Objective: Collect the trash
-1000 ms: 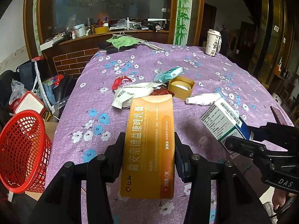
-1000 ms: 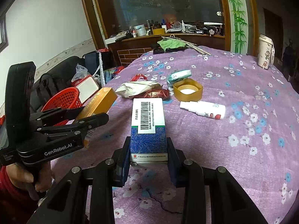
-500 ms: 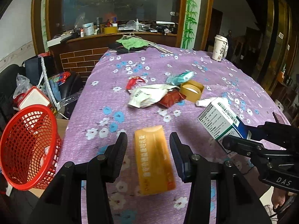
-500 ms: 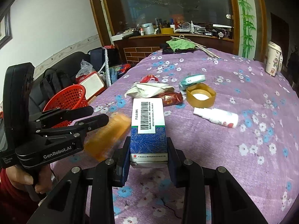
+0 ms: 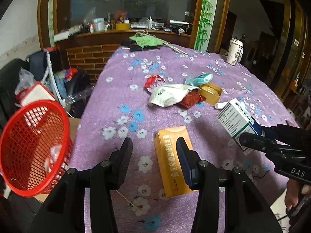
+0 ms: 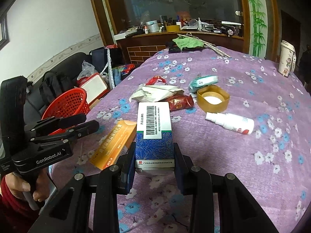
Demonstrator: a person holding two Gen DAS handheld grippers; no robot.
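An orange carton (image 5: 167,165) lies flat on the purple flowered tablecloth (image 5: 120,89), partly behind one finger of my left gripper (image 5: 153,142). That gripper hovers above it, open, with nothing between its fingers. My right gripper (image 6: 154,147) is shut on a white and blue medicine box (image 6: 153,124), held just above the cloth; the box (image 5: 235,120) also shows at the right of the left wrist view. In the right wrist view the orange carton (image 6: 114,143) rests below the left gripper (image 6: 87,122). A red mesh basket (image 5: 33,145) stands off the table's left edge.
Mid-table lie a white wrapper (image 5: 169,95), a red wrapper (image 5: 191,100), a teal packet (image 5: 200,78), a yellow tape roll (image 5: 210,93) and a white spray bottle (image 6: 231,123). A paper cup (image 5: 236,52) stands far right. Bags and a sofa crowd the left floor.
The orange carton slipped out of my left gripper and dropped onto the cloth. The left gripper swung left toward the red basket. The right gripper kept its hold on the medicine box.
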